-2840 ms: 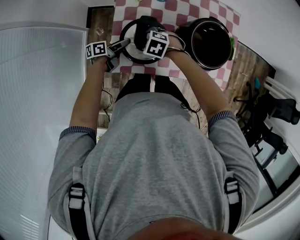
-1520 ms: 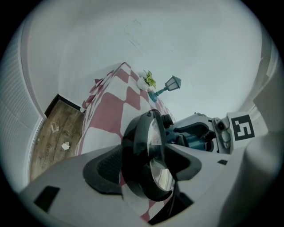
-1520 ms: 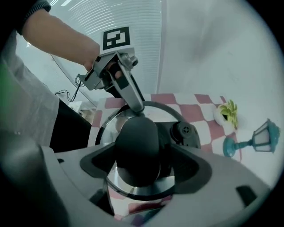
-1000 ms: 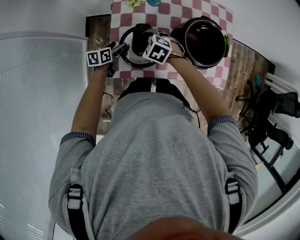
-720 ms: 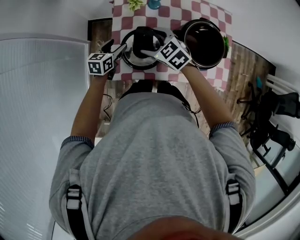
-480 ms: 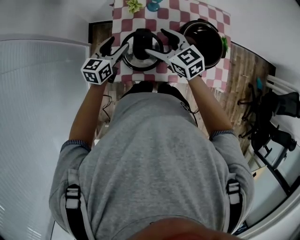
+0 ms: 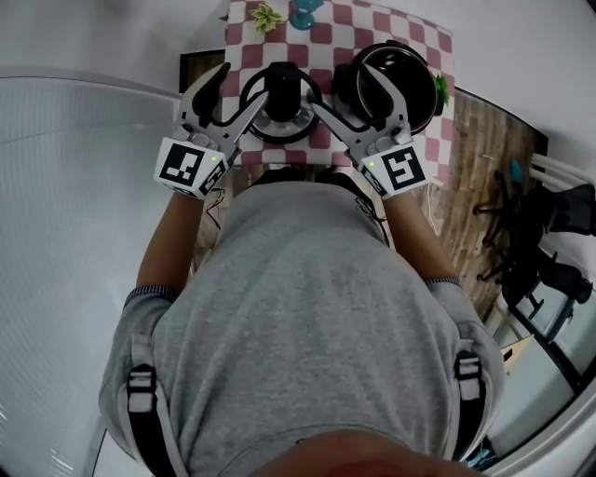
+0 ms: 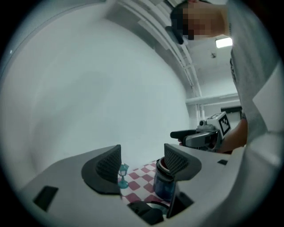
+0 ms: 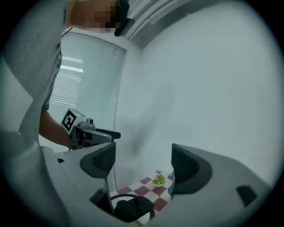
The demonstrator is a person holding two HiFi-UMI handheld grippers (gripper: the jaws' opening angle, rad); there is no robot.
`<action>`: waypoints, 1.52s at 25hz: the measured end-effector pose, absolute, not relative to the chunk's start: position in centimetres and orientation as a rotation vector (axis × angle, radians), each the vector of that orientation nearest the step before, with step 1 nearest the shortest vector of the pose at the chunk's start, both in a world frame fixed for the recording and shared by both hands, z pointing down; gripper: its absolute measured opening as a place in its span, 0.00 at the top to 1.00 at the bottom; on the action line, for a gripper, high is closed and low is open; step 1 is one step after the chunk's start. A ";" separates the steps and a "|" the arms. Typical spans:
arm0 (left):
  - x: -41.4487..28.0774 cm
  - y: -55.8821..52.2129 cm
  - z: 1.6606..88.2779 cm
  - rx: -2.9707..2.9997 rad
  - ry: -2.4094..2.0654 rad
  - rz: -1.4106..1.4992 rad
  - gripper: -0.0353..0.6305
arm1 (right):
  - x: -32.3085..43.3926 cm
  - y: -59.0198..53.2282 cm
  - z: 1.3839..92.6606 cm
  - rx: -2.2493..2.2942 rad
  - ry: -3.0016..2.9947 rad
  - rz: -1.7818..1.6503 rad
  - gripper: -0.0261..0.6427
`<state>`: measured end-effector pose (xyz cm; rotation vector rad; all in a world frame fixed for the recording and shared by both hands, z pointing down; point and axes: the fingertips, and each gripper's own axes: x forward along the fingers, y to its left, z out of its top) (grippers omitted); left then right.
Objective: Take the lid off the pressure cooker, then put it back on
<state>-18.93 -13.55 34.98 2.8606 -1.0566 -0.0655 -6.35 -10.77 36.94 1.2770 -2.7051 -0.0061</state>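
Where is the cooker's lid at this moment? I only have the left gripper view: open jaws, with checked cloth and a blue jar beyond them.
Observer: The head view shows the lid lying on the checked cloth, beside the open pot, not on it.
Operator: Does the right gripper hold it?
Observer: No. In the right gripper view the right gripper has its jaws apart with nothing between them; the lid's black handle shows lower in the picture, beneath them.

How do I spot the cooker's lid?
Find the red-and-white checked cloth. Two round things sit on it; the lid is the left one, beside the open pot. Only the lid has a black handle across its middle.
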 end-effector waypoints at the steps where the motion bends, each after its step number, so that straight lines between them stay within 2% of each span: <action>1: -18.9 -13.3 34.6 2.906 -1.089 -0.057 0.46 | -6.2 -10.7 36.7 1.285 -2.716 -0.029 0.35; 11: -19.3 -12.9 37.2 2.916 -1.144 0.022 0.44 | -6.7 -10.9 38.1 1.264 -2.735 -0.023 0.31; 23: -19.1 -13.2 37.3 2.934 -1.135 0.030 0.44 | -7.1 -12.0 38.9 1.218 -2.690 -0.005 0.30; 38: -19.9 -16.4 44.0 2.775 -1.105 0.262 0.44 | -12.7 -14.0 48.5 0.653 -2.375 0.198 0.29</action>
